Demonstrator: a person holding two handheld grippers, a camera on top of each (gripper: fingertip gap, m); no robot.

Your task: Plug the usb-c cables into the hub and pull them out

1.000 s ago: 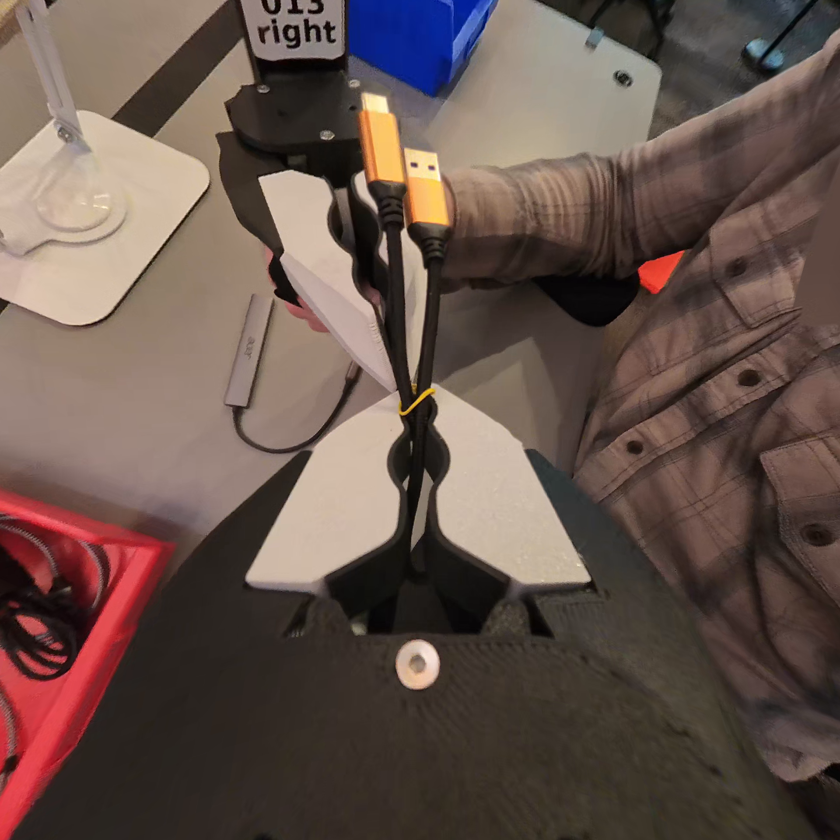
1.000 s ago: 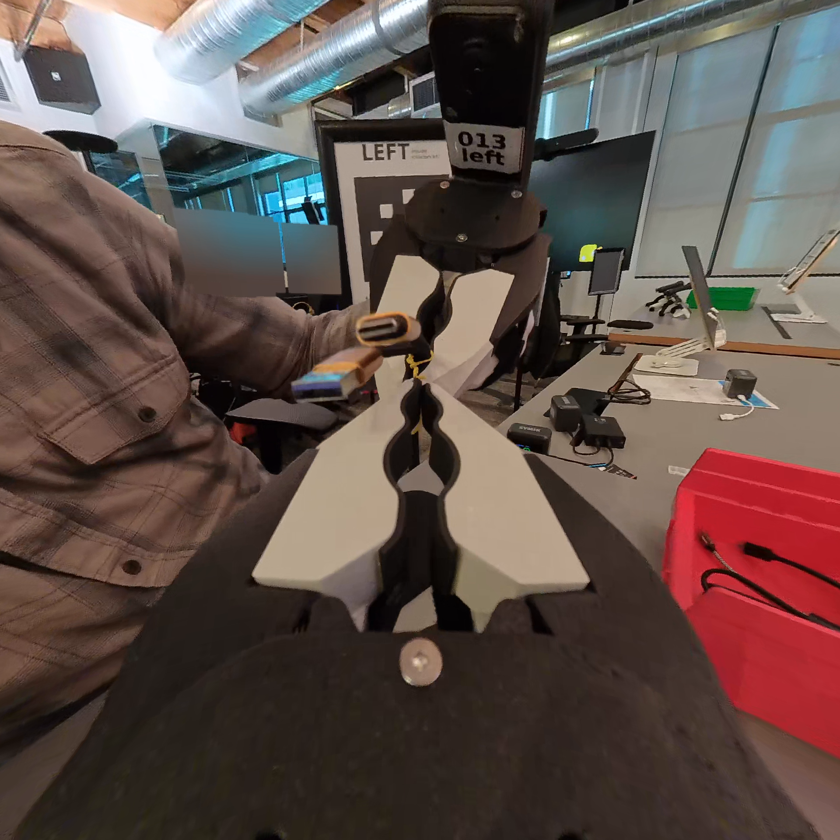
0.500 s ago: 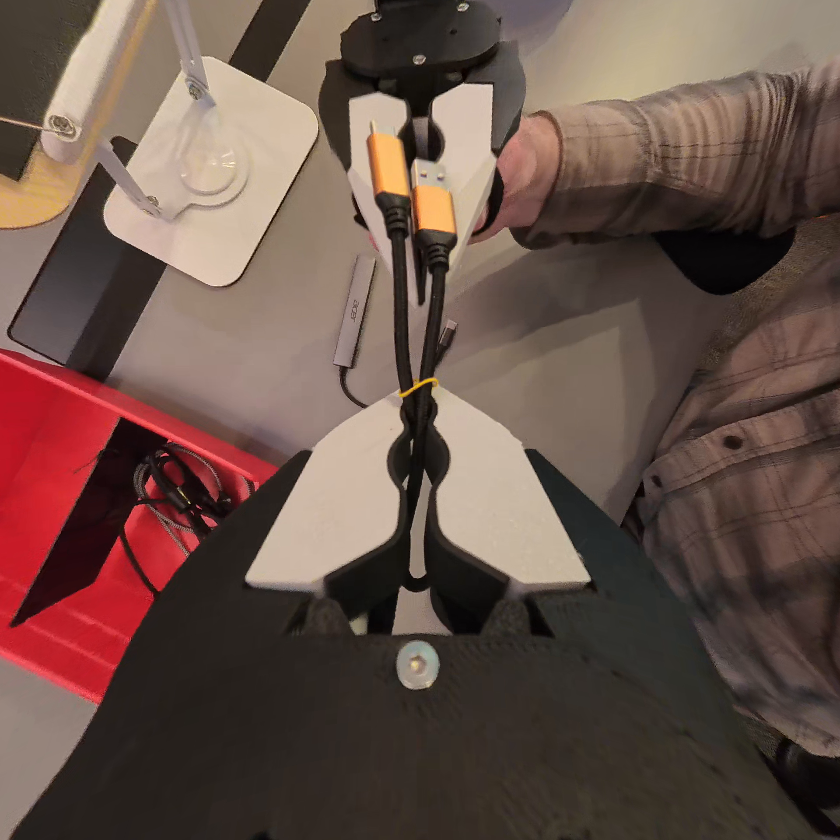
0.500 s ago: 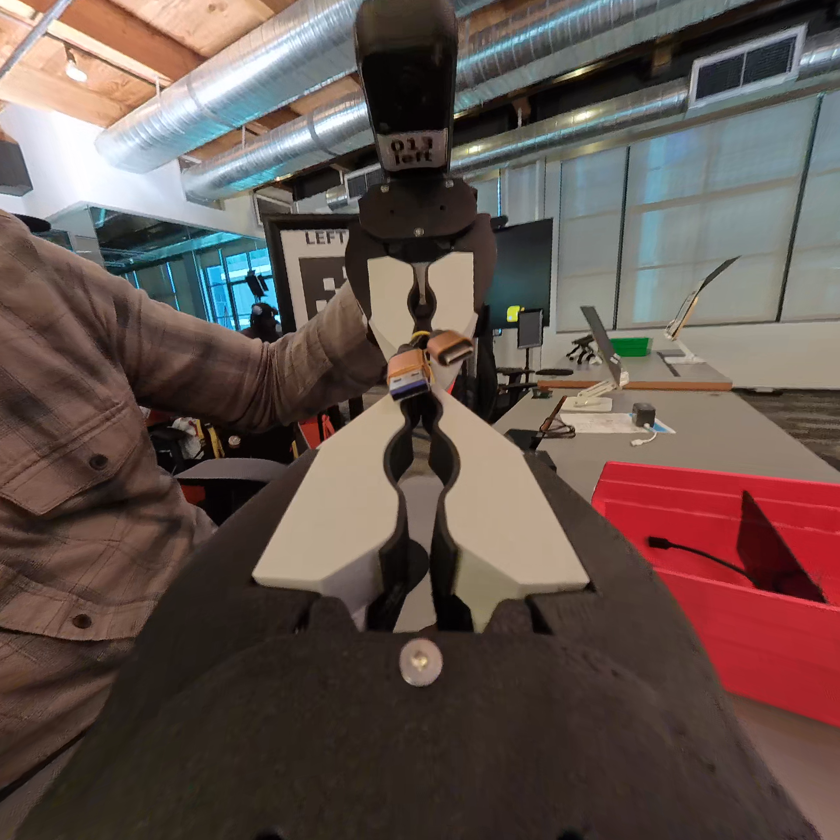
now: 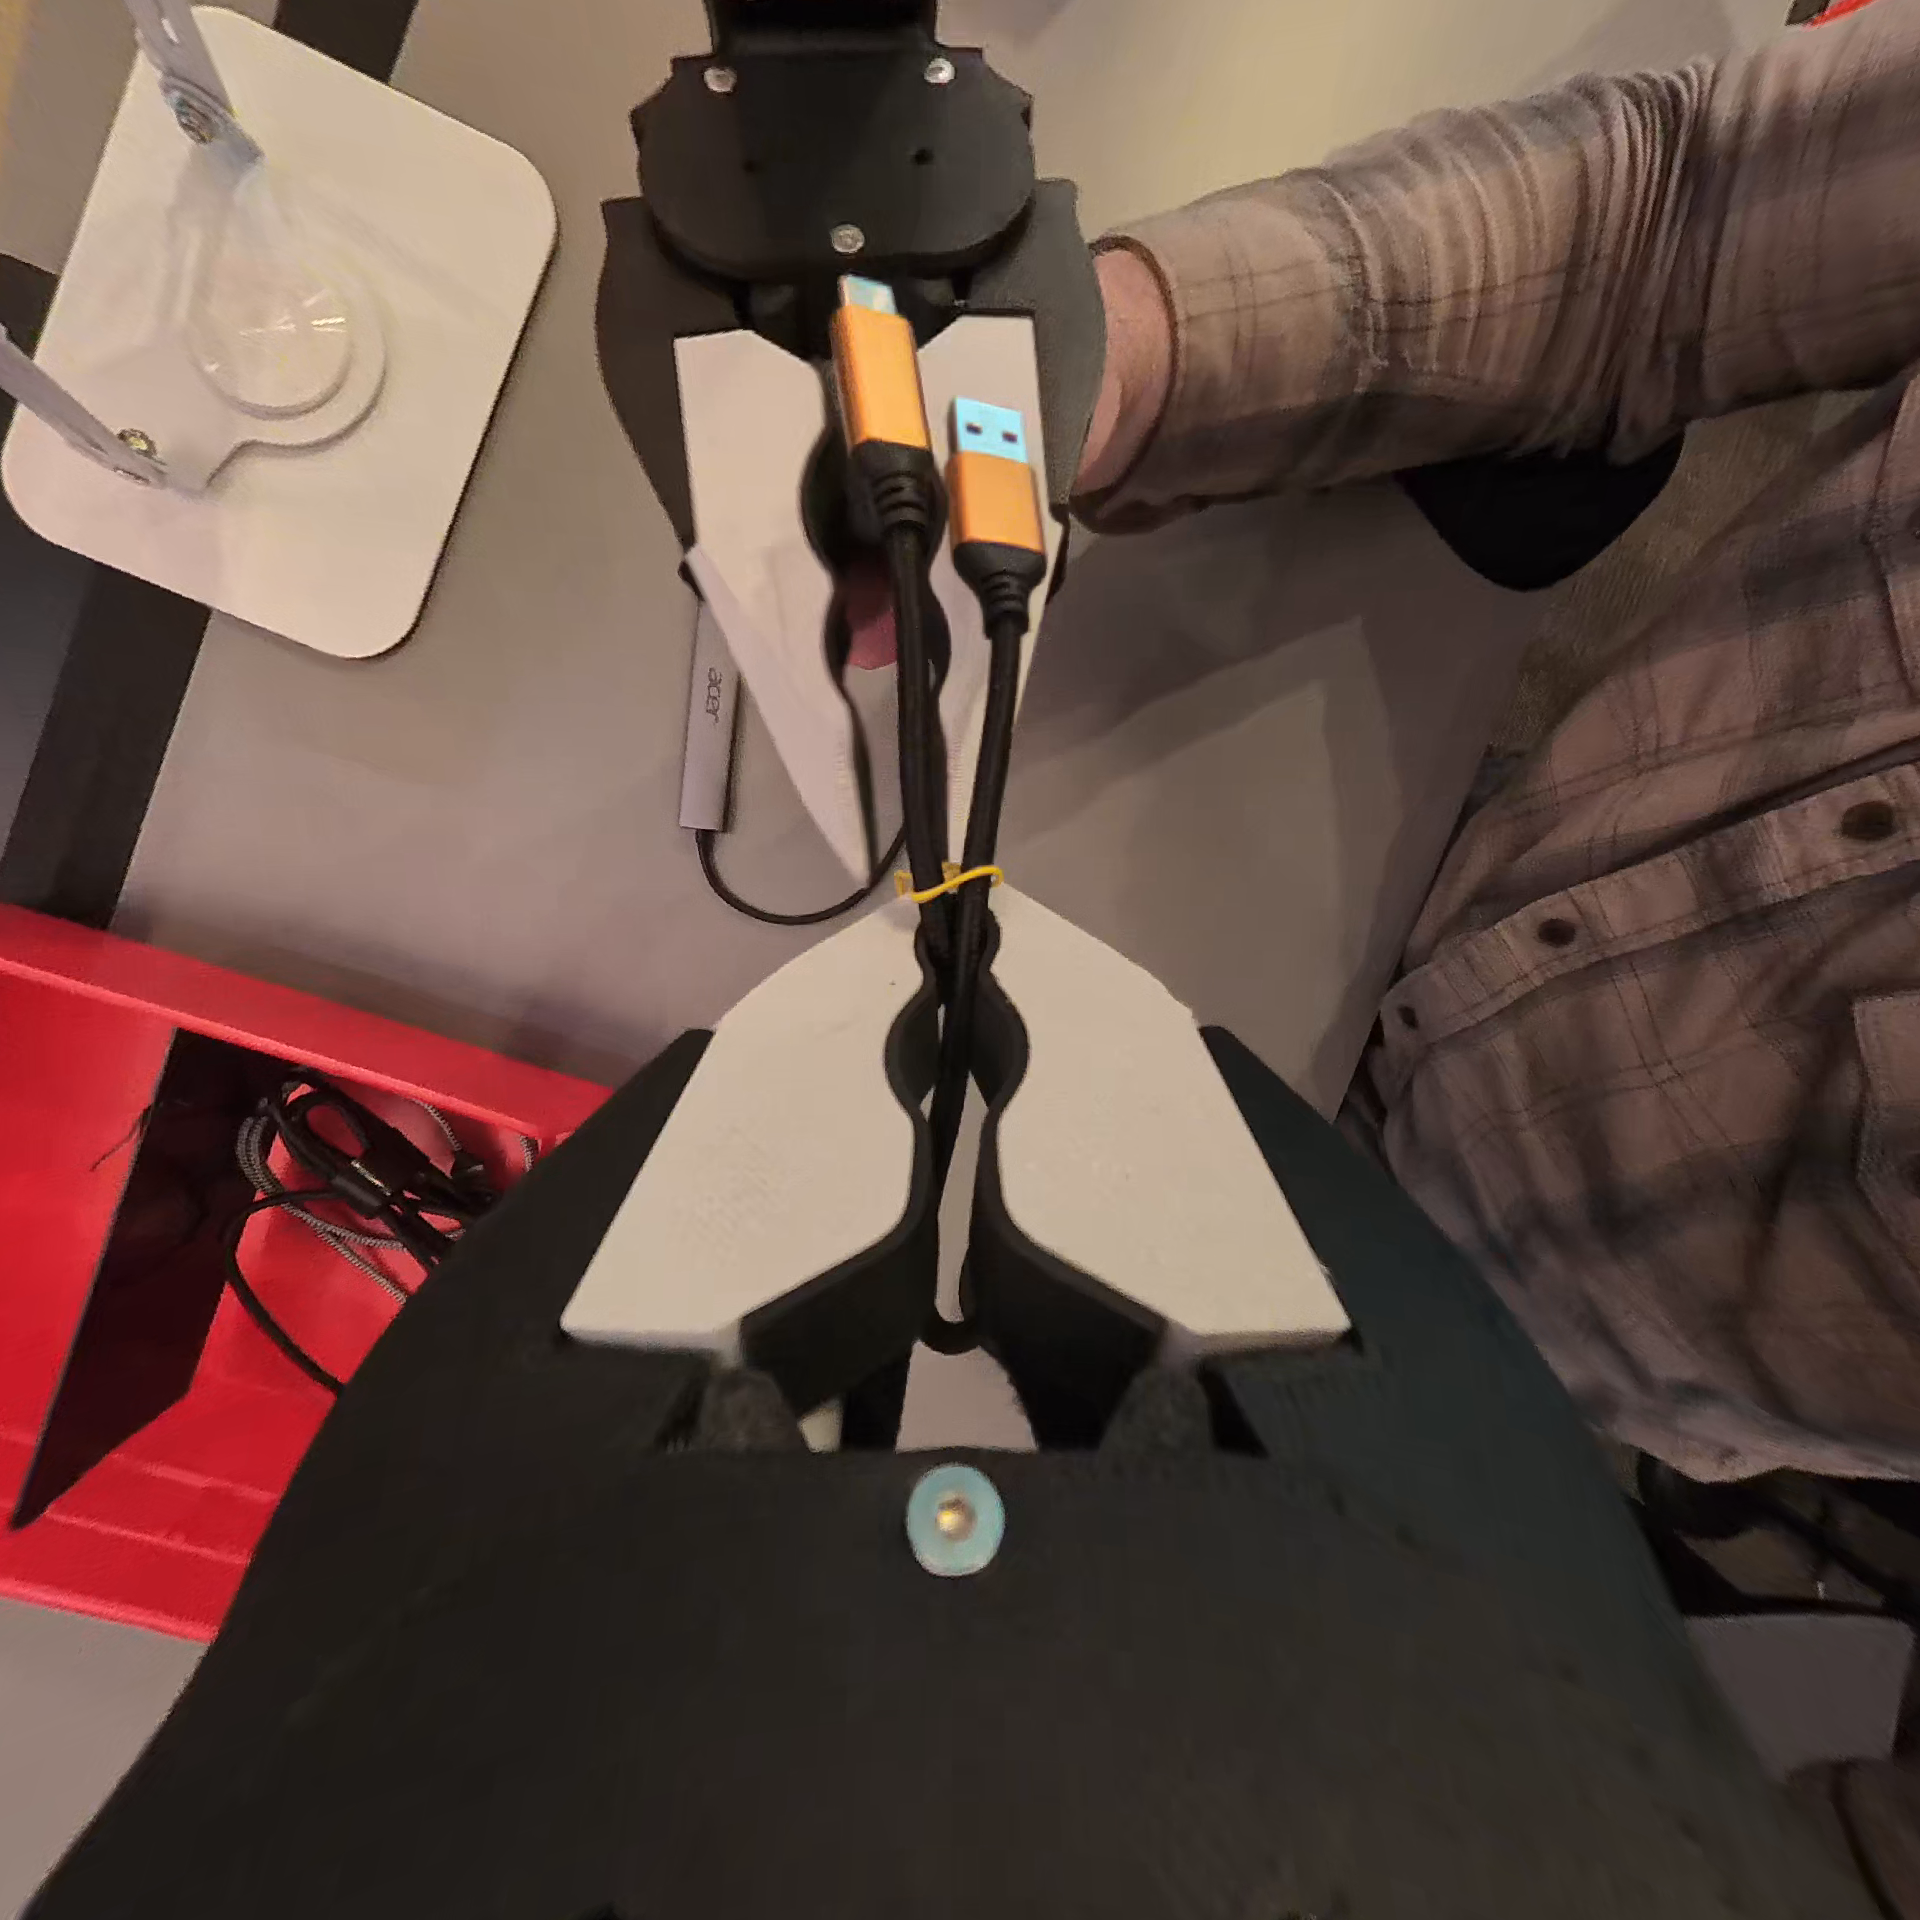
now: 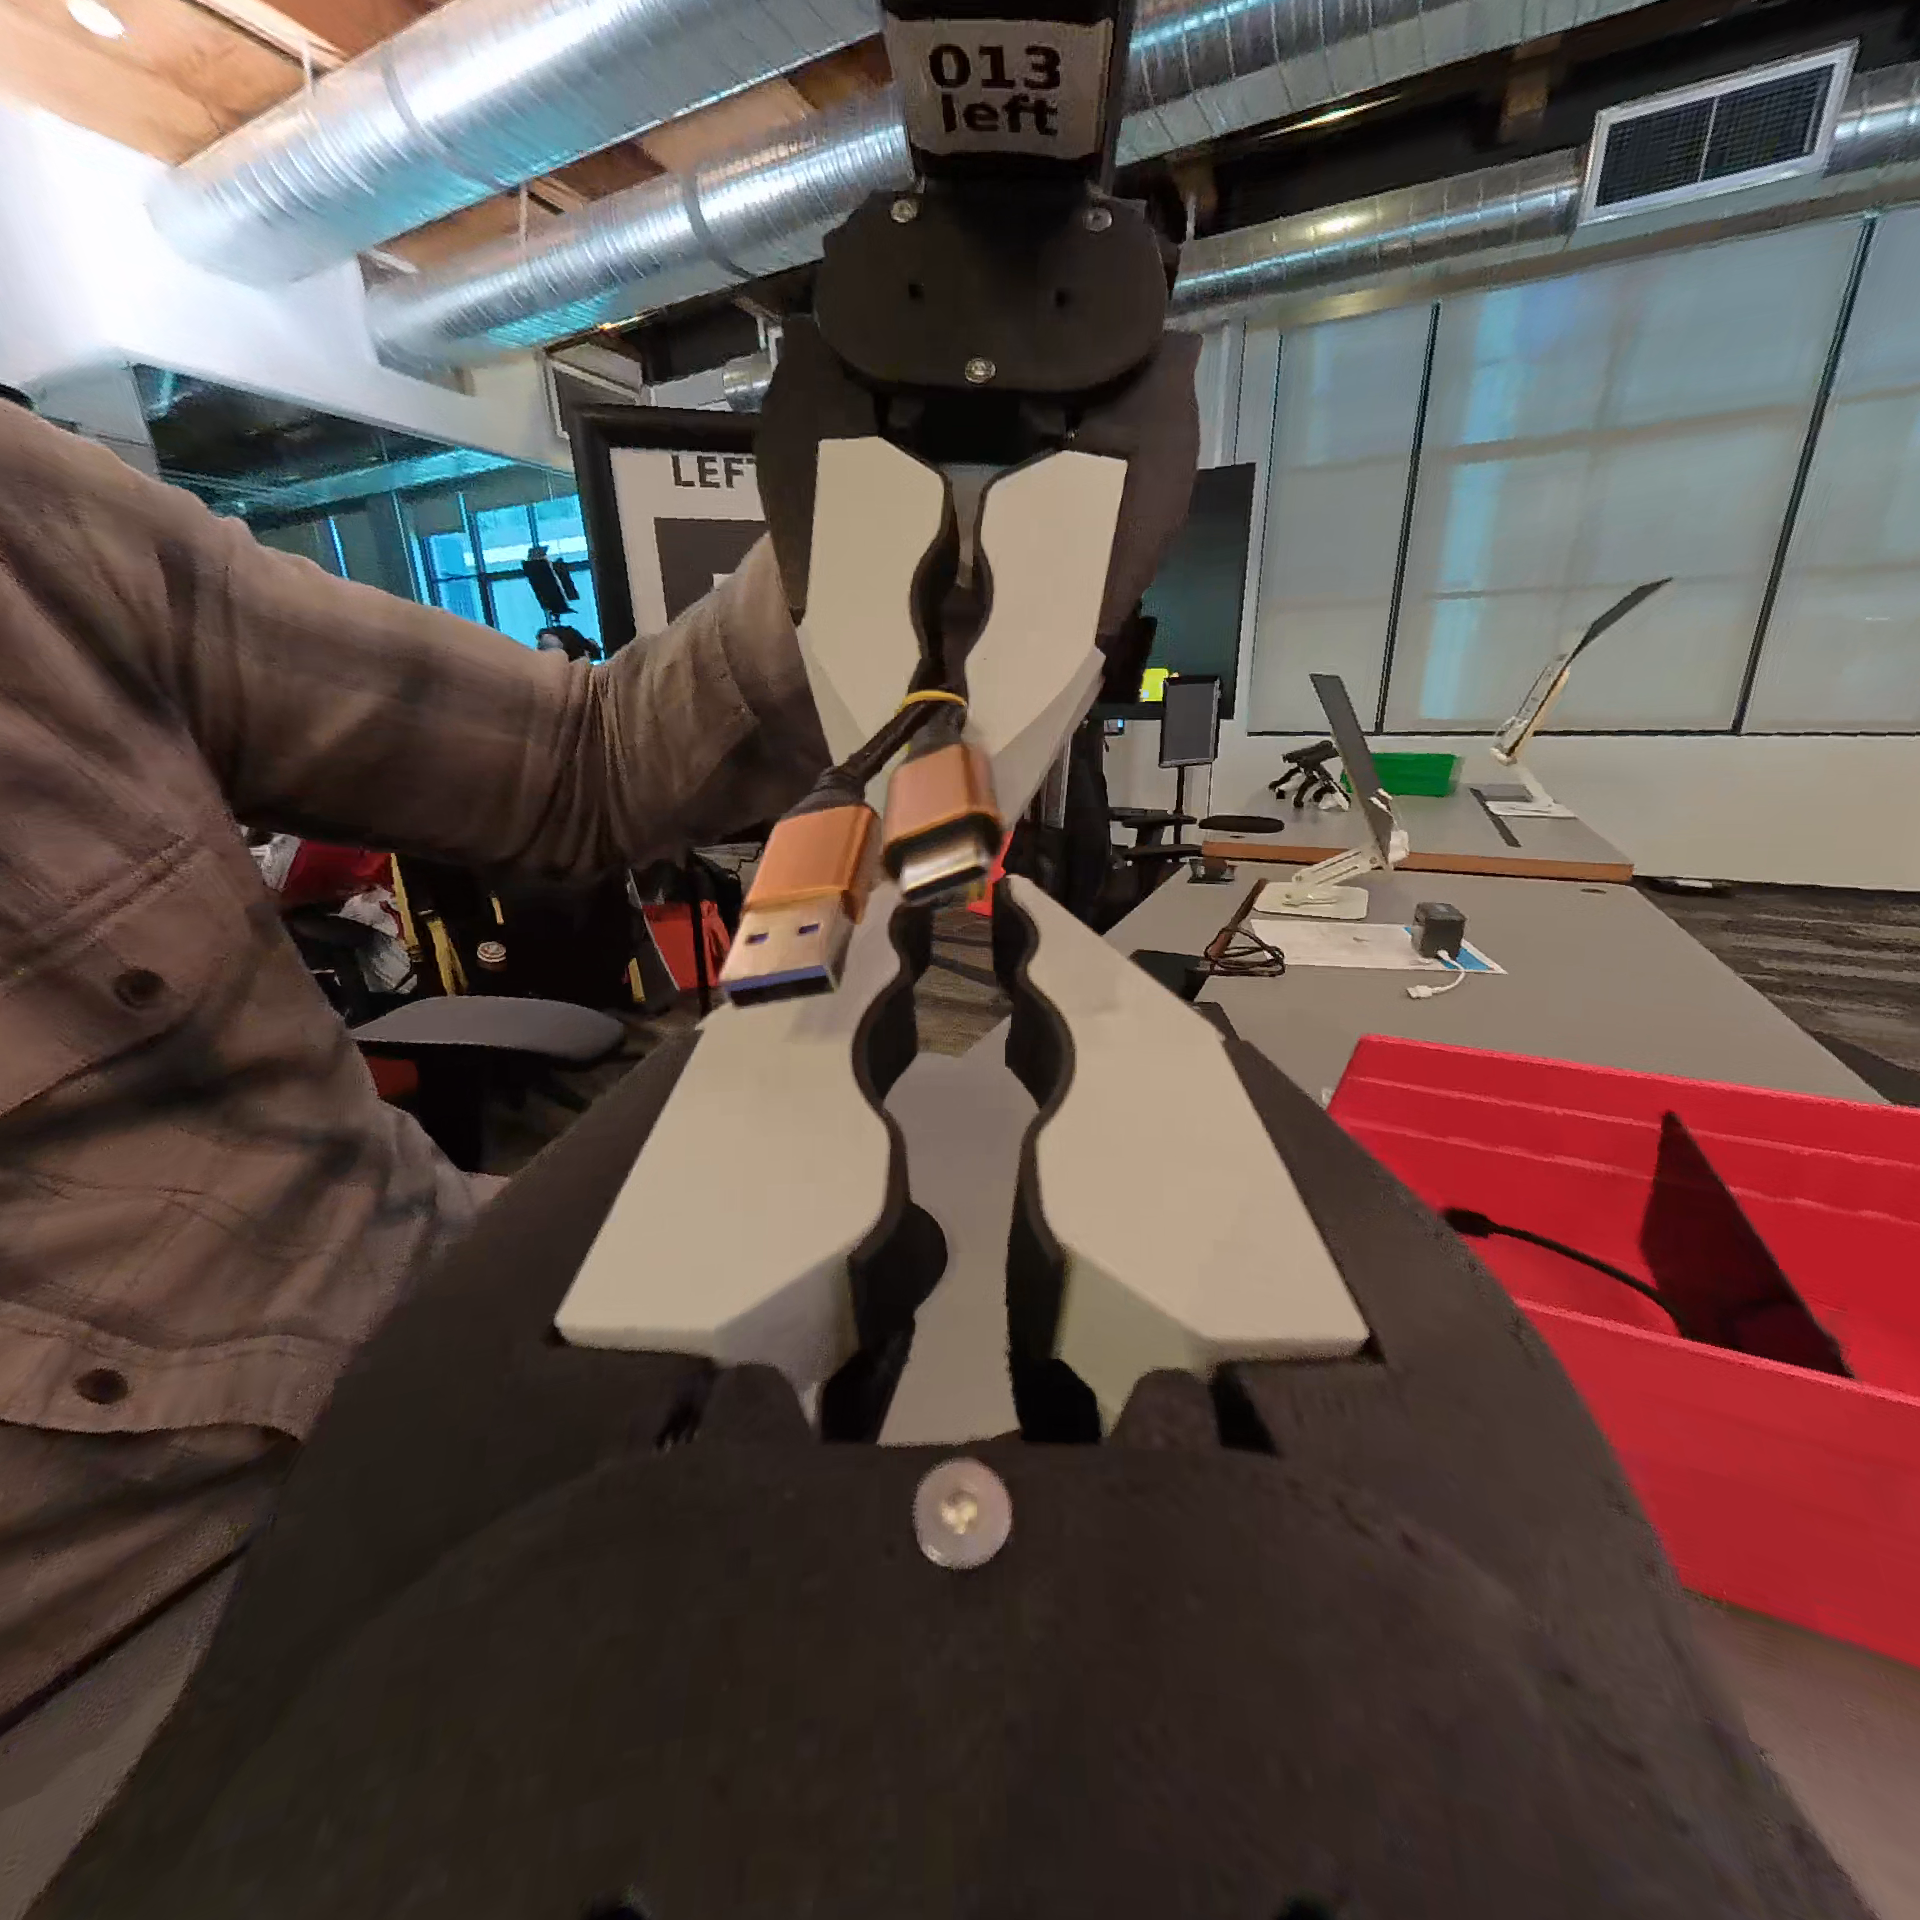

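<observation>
Left gripper: jaws clamped on the black cable, frame centre.
Right gripper: jaws apart, nothing between them; USB-C plug just above its tips.
Hub: grey, on the table, left of centre.

The left gripper is held with its jaws pressed together, tips pointed toward the right gripper. The right gripper's jaws are parted by a narrow gap. Each is gripped from behind by a plaid-sleeved arm, and the two are faced tip to tip.
</observation>
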